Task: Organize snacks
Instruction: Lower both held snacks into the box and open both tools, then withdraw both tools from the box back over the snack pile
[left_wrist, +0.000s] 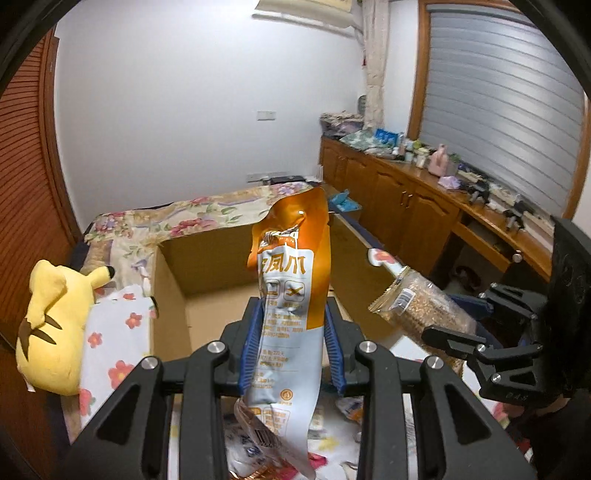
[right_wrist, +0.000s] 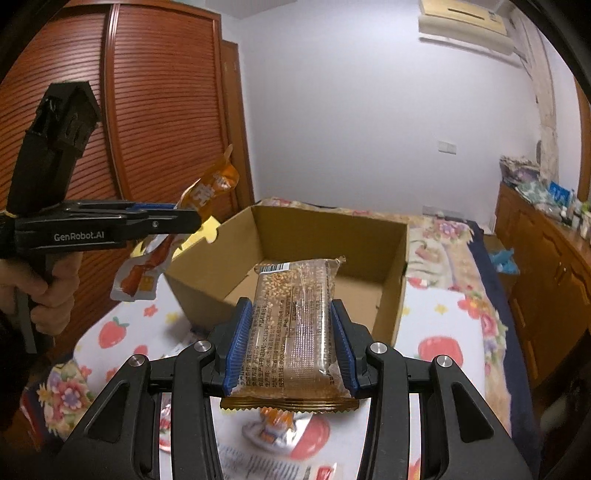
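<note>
Box (right_wrist: 388, 258) sits open on the bed. My left gripper (left_wrist: 291, 332) pinches an orange pouch (left_wrist: 291, 266) before it; my right gripper (right_wrist: 291, 336) clamps a grain bar (right_wrist: 295, 317) just short of its near wall.

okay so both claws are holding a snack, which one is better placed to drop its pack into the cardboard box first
Probably right. The right claw holds the clear grain bar pack pointing straight at the cardboard box. The left claw, gripping the orange pouch, sits off the box's left side.
</note>
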